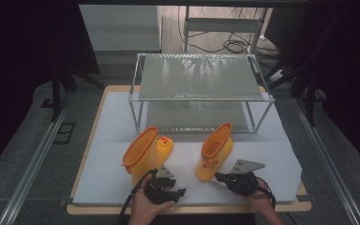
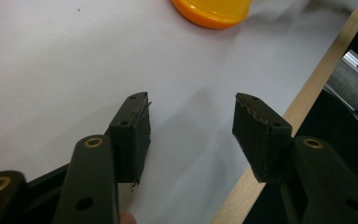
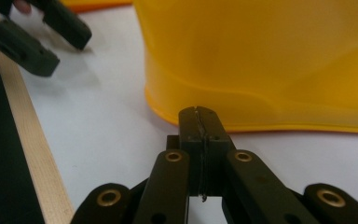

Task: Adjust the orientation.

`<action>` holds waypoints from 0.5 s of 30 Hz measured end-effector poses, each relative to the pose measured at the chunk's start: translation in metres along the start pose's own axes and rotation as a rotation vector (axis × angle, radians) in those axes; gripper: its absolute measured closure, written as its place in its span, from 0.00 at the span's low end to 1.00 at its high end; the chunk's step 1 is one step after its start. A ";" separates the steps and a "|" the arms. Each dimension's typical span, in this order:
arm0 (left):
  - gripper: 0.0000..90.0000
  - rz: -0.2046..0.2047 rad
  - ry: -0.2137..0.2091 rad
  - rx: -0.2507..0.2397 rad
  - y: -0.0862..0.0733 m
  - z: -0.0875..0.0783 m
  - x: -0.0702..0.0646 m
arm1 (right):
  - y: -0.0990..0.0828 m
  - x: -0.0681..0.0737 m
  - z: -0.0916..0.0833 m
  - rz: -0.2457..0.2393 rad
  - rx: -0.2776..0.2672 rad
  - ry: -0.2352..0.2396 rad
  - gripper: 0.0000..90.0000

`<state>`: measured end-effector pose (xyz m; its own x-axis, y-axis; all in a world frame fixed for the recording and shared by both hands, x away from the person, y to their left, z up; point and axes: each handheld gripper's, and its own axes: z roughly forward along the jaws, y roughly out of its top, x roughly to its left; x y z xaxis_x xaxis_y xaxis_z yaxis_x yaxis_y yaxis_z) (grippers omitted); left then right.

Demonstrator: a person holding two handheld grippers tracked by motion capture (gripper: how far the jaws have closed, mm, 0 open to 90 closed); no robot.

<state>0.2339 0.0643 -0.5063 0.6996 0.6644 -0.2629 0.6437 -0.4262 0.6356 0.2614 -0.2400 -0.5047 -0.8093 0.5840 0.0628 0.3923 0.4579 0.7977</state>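
Two yellow-orange rubber boots stand on the white mat (image 1: 262,150). The left boot (image 1: 145,154) has a duck face on its toe, and the right boot (image 1: 215,147) is plainer. My left gripper (image 1: 179,190) is open just in front of the left boot, jaws pointing right; the left gripper view shows its gripper (image 2: 191,109) with bare mat between the pads and an orange boot edge (image 2: 212,9) ahead. My right gripper (image 1: 218,176) is shut on nothing, its tip close to the right boot's heel. In the right gripper view its gripper (image 3: 198,112) nearly touches the boot (image 3: 270,60).
A two-level metal shelf rack (image 1: 201,77) stands at the back of the mat, behind the boots. The table's wooden front edge (image 2: 307,98) runs right beside my left gripper. The left gripper's jaws (image 3: 32,42) appear far off in the right gripper view.
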 end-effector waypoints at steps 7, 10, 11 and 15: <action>0.52 -0.009 -0.001 -0.017 0.001 -0.001 -0.001 | -0.021 -0.028 -0.038 0.105 -0.072 -0.102 0.86; 0.51 -0.008 -0.002 -0.017 0.002 0.000 -0.002 | -0.029 -0.043 -0.050 0.159 -0.099 -0.164 0.76; 0.51 -0.009 -0.002 -0.017 0.002 0.000 -0.001 | -0.032 -0.049 -0.054 0.173 -0.103 -0.187 0.70; 0.51 -0.010 -0.002 -0.013 0.002 0.000 -0.001 | -0.038 -0.056 -0.057 0.203 -0.109 -0.224 0.63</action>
<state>0.2342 0.0630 -0.5051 0.6941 0.6672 -0.2704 0.6461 -0.4117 0.6427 0.2669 -0.3275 -0.5043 -0.5980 0.7948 0.1028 0.4768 0.2497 0.8428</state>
